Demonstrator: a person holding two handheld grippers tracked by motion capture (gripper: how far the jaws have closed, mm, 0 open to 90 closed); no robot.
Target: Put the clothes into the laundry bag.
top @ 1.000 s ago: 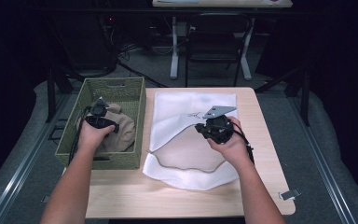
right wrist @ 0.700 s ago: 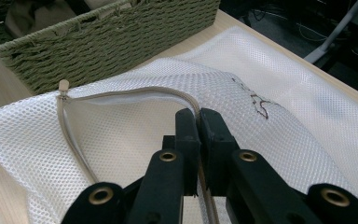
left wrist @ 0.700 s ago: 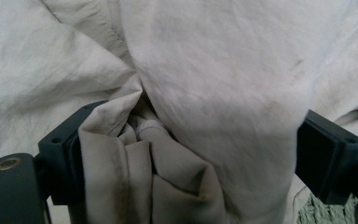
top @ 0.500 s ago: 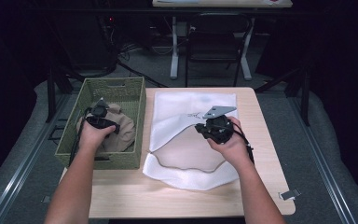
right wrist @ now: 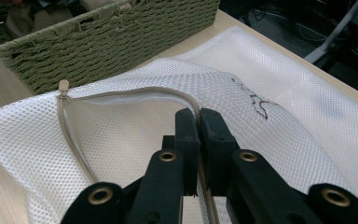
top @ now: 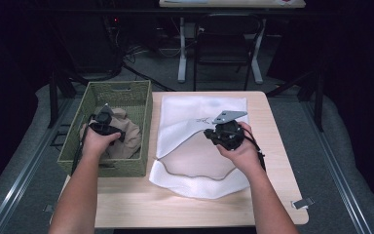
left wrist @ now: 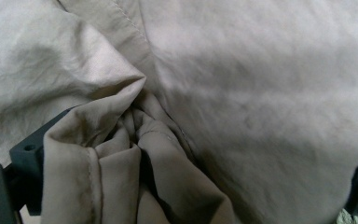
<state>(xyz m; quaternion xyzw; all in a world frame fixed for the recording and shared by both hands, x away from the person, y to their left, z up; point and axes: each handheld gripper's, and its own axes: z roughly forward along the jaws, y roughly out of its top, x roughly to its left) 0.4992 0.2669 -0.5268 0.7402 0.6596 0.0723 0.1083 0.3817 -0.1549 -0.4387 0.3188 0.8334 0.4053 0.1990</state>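
Observation:
A crumpled beige cloth [top: 129, 134] lies in the green woven basket [top: 119, 87] at the table's left. My left gripper [top: 102, 119] reaches down into it. In the left gripper view its jaws stand wide apart at the picture's edges, having just been opening, with folds of the cloth [left wrist: 261, 93] loose between them and draped over the left jaw. A white mesh laundry bag [top: 202, 105] lies flat mid-table. My right gripper [right wrist: 198, 114] is shut on the bag's beige zipper edge [right wrist: 135, 91], holding the mouth of the bag slightly lifted.
The zipper pull [right wrist: 64, 86] rests at the end of the opening nearest the basket [right wrist: 112, 37]. Bare wooden tabletop [top: 272, 195] shows in front of and to the right of the bag. A chair and desk legs stand beyond the far edge.

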